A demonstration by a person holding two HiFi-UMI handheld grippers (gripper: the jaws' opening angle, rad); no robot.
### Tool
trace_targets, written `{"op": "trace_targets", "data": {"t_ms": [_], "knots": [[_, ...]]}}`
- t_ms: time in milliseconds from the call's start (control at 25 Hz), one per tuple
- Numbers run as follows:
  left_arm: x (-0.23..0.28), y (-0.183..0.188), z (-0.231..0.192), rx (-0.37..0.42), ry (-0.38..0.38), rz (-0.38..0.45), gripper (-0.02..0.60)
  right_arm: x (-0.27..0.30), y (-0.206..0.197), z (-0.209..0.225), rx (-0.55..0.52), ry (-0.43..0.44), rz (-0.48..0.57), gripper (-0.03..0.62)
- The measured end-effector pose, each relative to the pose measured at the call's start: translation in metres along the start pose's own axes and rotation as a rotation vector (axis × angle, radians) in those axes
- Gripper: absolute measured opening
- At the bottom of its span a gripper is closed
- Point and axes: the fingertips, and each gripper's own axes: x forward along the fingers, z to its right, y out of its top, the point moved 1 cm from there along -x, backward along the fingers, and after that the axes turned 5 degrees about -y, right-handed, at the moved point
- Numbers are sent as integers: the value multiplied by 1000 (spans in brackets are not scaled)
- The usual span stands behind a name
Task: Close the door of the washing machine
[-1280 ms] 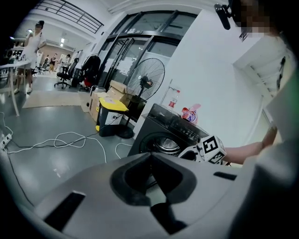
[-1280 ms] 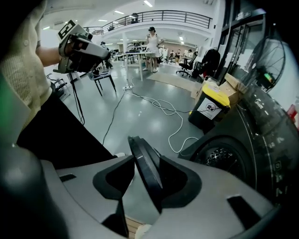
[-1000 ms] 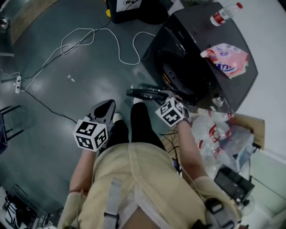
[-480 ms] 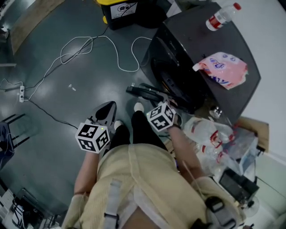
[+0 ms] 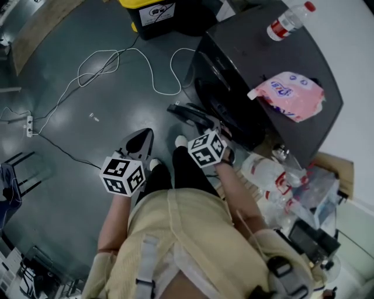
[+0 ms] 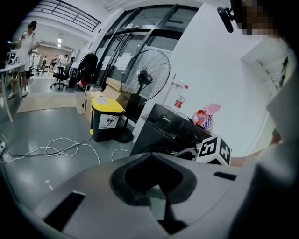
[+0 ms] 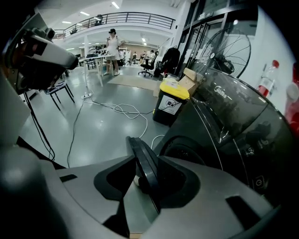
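Note:
A dark washing machine (image 5: 263, 64) stands at the upper right of the head view, its round door (image 5: 190, 113) swung out from the front. My right gripper (image 5: 205, 124) is shut on the door's rim. In the right gripper view the dark door edge (image 7: 142, 163) runs between the jaws of the right gripper (image 7: 145, 184), with the drum opening (image 7: 187, 151) just behind. My left gripper (image 5: 139, 142) hangs over the floor to the left of the door, shut, with nothing in it. In the left gripper view the left gripper (image 6: 156, 189) points towards the machine (image 6: 163, 130).
A water bottle (image 5: 286, 20) and a pink bag (image 5: 292, 96) lie on the machine's top. A yellow-lidded bin (image 5: 155, 11) stands behind. A white cable (image 5: 134, 58) loops across the floor. Bagged plastic bottles (image 5: 280, 181) sit to the right. A fan (image 6: 152, 74) stands beyond the bin.
My right gripper has moved left and slightly up in the head view, and the door has swung with it. My left gripper has shifted a little with the body.

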Motion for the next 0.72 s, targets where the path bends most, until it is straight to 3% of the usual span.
{"op": "trace_targets", "data": {"t_ms": [720], "knots": [[4,1,-7,-13,13,-19,5,27,15,65,67,-210,8,137]]}}
